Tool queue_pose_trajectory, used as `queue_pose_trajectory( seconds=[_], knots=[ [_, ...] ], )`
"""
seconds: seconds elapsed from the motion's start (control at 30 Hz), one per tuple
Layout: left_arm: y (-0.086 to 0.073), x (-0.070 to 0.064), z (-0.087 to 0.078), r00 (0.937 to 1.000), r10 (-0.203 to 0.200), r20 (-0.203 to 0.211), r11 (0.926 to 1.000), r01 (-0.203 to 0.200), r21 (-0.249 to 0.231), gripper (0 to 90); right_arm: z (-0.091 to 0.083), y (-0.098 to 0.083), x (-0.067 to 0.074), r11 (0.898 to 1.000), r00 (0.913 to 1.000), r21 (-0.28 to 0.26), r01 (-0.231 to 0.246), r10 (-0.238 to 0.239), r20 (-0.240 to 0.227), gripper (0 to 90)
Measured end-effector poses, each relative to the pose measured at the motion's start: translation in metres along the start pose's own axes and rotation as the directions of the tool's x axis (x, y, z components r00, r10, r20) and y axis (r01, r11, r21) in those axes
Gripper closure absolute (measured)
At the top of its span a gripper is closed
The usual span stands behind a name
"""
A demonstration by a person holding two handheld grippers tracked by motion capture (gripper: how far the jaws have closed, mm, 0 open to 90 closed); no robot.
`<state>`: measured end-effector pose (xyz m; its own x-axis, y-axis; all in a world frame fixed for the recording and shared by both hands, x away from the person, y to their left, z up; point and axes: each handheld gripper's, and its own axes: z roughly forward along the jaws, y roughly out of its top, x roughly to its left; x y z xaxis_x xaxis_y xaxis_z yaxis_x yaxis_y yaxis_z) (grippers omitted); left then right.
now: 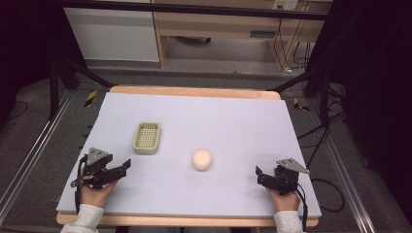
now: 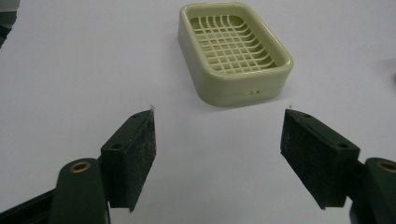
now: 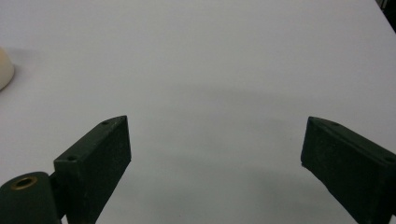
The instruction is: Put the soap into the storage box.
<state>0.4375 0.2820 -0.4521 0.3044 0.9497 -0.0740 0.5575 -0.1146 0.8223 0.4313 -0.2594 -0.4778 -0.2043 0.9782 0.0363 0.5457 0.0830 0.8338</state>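
**benchtop_dan:** Going left to right on the high view: the left gripper [image 1: 127,164] is sitting at the near-left corner of the table [image 1: 233,121], jaws spread wide and gripping nothing. In the left gripper view you're looking straight between the pads at the soap dish [image 2: 233,51], which is lying flat, empty, a little ahead of that gripper and well apart from it.

**mira_k:** And the soap?

**benchtop_dan:** The soap [image 1: 202,159], a pale rounded lump, is resting on the bare mat near the middle, to the right of the dish and not touching it. The right gripper view is catching just its edge [image 3: 4,67] at the far left of the frame. Then the right gripper [image 1: 258,174] is waiting at the near-right corner, also released and holding nothing, with plain mat in front of its jaws.

**mira_k:** So basically nothing's happening yet?

**benchtop_dan:** That's my read. I'm guessing the job is soap into dish, and if so, all of it is still ahead: reaching, gripping the soap, carrying it over, setting it in the grid. Both hands are parked, neither one closing in on anything.
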Motion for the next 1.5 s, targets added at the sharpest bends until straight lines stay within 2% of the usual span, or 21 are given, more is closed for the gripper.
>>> queue_pose_trajectory(
  seconds=[0.13,0.4,0.47,0.67,1.03,1.5],
  knots=[
    [0.002,-0.008,0.000,0.9999,0.007,0.012,1.0000,-0.007,-0.006,26.8,0.001,-0.001,0.002,1.000,0.9999,0.016,0.013,-0.013,0.002,9.0],
    [0.007,-0.021,0.000,0.9990,0.021,0.039,0.9996,-0.021,-0.017,27.0,0.001,-0.002,0.000,1.000,1.0000,0.015,0.008,-0.008,0.004,9.0],
    [0.009,-0.027,0.000,0.9984,0.033,0.046,0.9992,-0.032,-0.023,27.2,0.003,-0.002,0.001,0.999,1.0000,0.031,0.009,-0.009,0.000,9.0],
    [0.013,-0.032,0.002,0.9973,0.051,0.053,0.9983,-0.050,-0.031,28.0,0.004,-0.003,0.003,0.999,0.9999,0.033,0.009,-0.009,-0.009,9.0],
    [0.023,-0.053,0.013,0.9924,0.088,0.086,0.9960,-0.086,-0.024,28.6,0.002,-0.001,0.002,1.000,1.0000,0.004,0.001,-0.001,0.004,8.2],
    [0.039,-0.086,0.029,0.9841,0.112,0.138,0.9937,-0.109,-0.023,27.9,0.004,-0.001,0.004,1.000,0.9997,0.023,0.003,-0.003,-0.022,8.2]
  ],
)
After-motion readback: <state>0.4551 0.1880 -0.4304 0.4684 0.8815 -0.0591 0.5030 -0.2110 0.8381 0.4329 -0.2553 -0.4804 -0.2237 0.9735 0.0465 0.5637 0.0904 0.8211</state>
